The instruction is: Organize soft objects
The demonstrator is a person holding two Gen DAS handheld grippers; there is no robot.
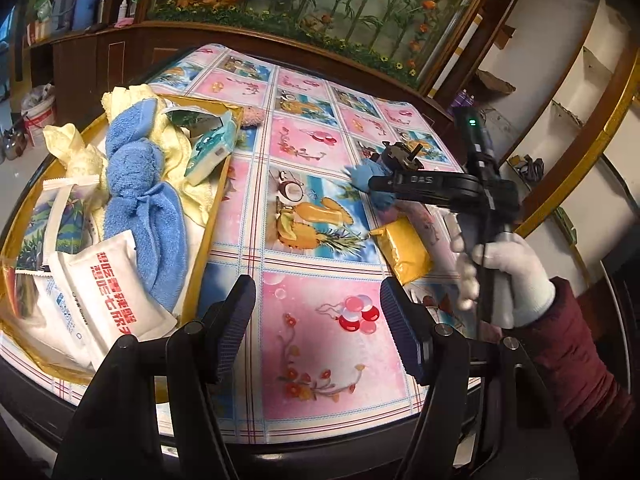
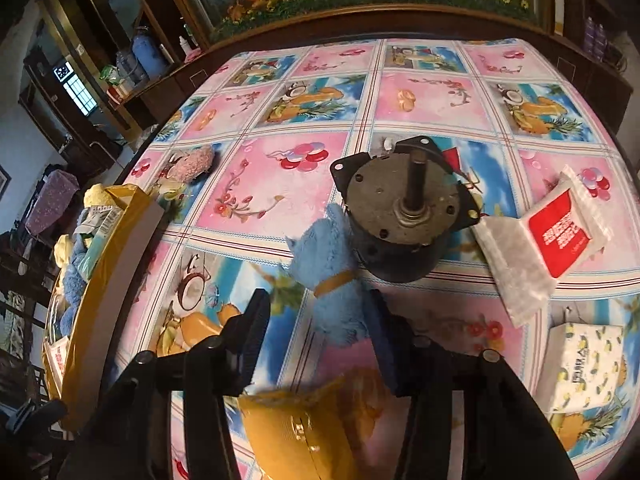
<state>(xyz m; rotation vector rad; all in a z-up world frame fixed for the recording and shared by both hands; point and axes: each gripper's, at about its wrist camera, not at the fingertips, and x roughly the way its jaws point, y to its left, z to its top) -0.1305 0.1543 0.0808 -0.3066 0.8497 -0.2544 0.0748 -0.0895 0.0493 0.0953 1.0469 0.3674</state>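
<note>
Blue towel roll (image 2: 334, 280) upright, leaning against motor (image 2: 400, 208).

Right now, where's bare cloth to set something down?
Free: the stretch between the yellow box and the motor, running to the far edge; also the near patch ahead of the open left gripper. Crowded: around the motor, with blue towel roll, red-label packet, tissue pack.

A small blue plush cloth (image 2: 334, 276), bound by a yellow band, is seen lying mid-tabletop against a metal motor (image 2: 400, 216). A larger blue towel (image 1: 140, 200) and a yellow towel (image 1: 176, 148) are piled in the gold-rimmed box (image 1: 212, 216) at the tabletop's left edge.
</note>
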